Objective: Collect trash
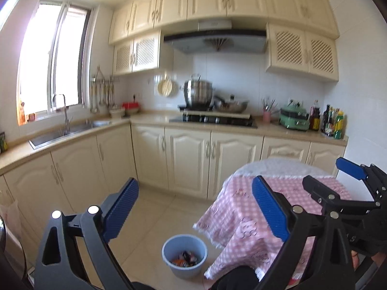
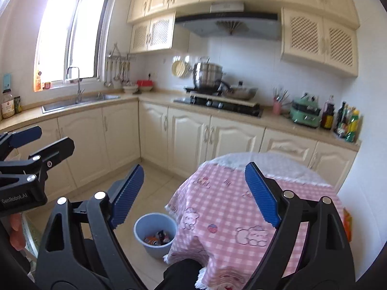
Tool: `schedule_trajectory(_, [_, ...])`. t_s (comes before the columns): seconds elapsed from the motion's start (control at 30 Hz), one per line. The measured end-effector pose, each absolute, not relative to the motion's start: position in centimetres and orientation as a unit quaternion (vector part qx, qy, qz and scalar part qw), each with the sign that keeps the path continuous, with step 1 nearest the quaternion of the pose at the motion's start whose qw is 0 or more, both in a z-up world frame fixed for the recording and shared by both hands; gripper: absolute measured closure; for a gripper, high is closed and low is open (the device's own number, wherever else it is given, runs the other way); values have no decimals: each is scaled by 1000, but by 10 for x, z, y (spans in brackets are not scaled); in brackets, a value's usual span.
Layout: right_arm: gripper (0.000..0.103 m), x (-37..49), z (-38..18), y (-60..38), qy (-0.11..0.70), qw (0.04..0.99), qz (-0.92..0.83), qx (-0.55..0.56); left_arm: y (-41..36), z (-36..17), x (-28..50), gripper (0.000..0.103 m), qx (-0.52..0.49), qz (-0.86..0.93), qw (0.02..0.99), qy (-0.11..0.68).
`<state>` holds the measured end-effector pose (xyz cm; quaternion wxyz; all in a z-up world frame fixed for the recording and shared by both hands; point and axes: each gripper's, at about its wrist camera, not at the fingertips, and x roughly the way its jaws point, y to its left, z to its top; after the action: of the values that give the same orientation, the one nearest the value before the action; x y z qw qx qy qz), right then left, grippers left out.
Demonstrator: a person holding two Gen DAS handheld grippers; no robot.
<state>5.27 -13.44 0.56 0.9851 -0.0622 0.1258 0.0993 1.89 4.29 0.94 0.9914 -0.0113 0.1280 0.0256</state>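
A light blue bin (image 1: 183,271) (image 2: 154,250) stands on the tiled floor beside a round table. Crumpled wrappers (image 1: 185,259) (image 2: 157,238), orange and dark, lie in its bottom. My left gripper (image 1: 196,205) is held high above the floor, its blue pads wide apart and nothing between them. My right gripper (image 2: 194,191) is open and empty too, over the table's near edge. Each gripper shows in the other's view: the right gripper (image 1: 331,176) at the right edge, the left gripper (image 2: 41,142) at the left edge.
The round table (image 1: 237,207) (image 2: 217,205) wears a pink checked cloth. Behind it cream cabinets carry a counter with a sink (image 1: 60,133), a stove with pots (image 1: 212,118) and bottles (image 1: 333,123). An orange packet (image 2: 347,220) shows beside the table's right side.
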Motion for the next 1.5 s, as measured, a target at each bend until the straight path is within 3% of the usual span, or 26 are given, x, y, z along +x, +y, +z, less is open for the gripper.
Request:
schedule_trajectory(0.33, [16, 16, 26, -151, 78, 992, 84, -58, 24, 32, -12, 10, -12, 19, 996, 86])
schedule_trajectory(1.5, [15, 9, 25, -147, 73, 993, 80, -56, 34, 27, -10, 10, -6, 4, 996, 92])
